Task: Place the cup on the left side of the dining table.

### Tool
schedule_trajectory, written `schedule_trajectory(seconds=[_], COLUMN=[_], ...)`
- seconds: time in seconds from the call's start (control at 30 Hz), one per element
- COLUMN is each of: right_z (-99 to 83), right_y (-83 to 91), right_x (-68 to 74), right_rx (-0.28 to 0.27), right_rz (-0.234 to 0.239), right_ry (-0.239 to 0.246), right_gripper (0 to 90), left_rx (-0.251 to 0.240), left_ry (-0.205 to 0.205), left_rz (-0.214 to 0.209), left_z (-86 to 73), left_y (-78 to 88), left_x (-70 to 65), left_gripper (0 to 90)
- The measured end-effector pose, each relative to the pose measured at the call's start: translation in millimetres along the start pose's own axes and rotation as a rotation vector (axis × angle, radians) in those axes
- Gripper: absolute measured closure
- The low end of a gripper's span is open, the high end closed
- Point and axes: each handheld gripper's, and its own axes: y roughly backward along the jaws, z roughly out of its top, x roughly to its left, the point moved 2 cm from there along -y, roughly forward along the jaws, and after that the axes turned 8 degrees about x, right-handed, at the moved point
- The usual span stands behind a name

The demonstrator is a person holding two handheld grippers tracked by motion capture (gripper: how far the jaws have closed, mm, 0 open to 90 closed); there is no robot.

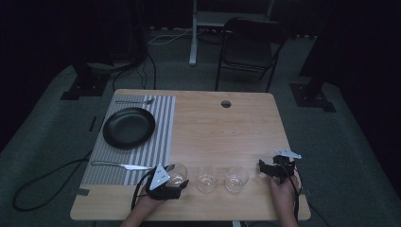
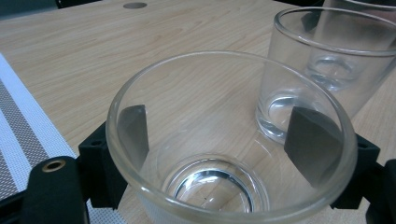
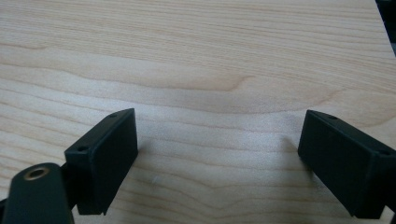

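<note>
High view count: three glasses, one plate [image 1: 128, 126], one knife [image 1: 122, 165], one fork [image 1: 135, 101].
Held glass [image 2: 229, 144]: upright, mouth up.
Left tongs [image 1: 176, 181]: pinching it.
Right tongs [image 3: 219, 158]: spread over table [image 3: 196, 56].

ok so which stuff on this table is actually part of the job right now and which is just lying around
In the job: left claw shut on the nearest glass; middle glass; far glass; right claw, open.
Lying about: black plate, striped mat, knife, fork.
</note>
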Motion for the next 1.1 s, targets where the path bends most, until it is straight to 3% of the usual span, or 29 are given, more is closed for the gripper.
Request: schedule_trajectory(seconds=[0.3,0.43,0.7,0.83,1.1], right_z=[0.0,0.0,0.0,0.0,0.0], right_y=[0.0,0.0,0.0,0.0,0.0], right_x=[0.0,0.0,0.0,0.0,-0.1], right_rx=[0.0,0.0,0.0,0.0,0.0], right_rz=[0.0,0.0,0.0,0.0,0.0], right_ry=[0.0,0.0,0.0,0.0,0.001], right_gripper=[11.6,11.6,11.6,11.6,11.6], left_rx=[0.026,0.027,0.018,0.017,0.015], left_ry=[0.052,0.029,0.023,0.028,0.039], left_rz=[-0.003,0.022,0.017,0.031,0.073], left_z=[4.2,6.9,15.6,18.7,30.6], left_y=[1.4,2.7,7.5,9.9,21.7], left_x=[1.9,2.1,6.7,12.5,38.2], left_gripper=[19.8,19.7,19.6,19.7,19.6])
